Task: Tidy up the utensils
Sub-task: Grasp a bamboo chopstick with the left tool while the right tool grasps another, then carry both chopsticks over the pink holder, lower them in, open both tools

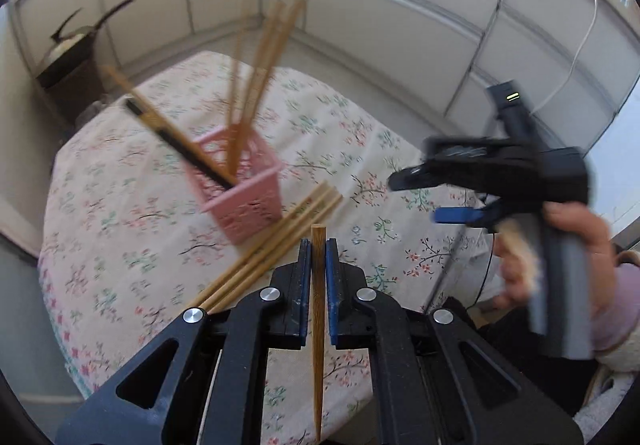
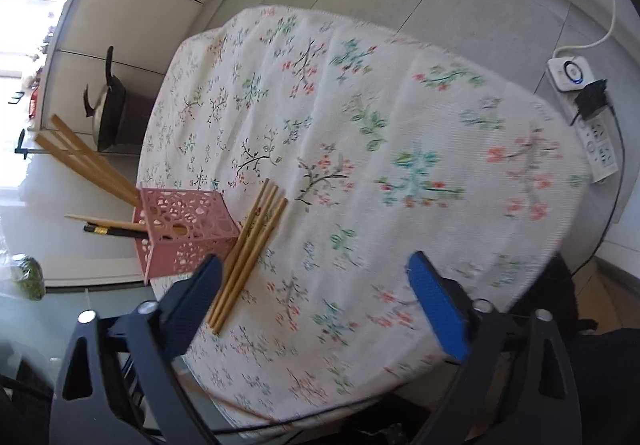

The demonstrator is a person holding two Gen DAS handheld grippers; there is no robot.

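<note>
Floral tablecloth (image 2: 360, 125) covers the round table, white cabinets behind. Pink perforated basket (image 2: 184, 233) stands near the cloth's edge, several chopsticks leaning out of it (image 1: 256, 85). Just beside the basket, loose wooden chopsticks (image 2: 248, 257) lie flat on the cloth. Left gripper (image 1: 318, 269): jaws nearly closed, clamping a single chopstick (image 1: 318, 325). Right gripper (image 2: 316, 301): jaws spread wide, holding nothing, above the cloth on the loose chopsticks' side of the basket.

Matt wooden chopstick (image 1: 318, 285), perforated plastic basket (image 1: 240, 185)
</note>
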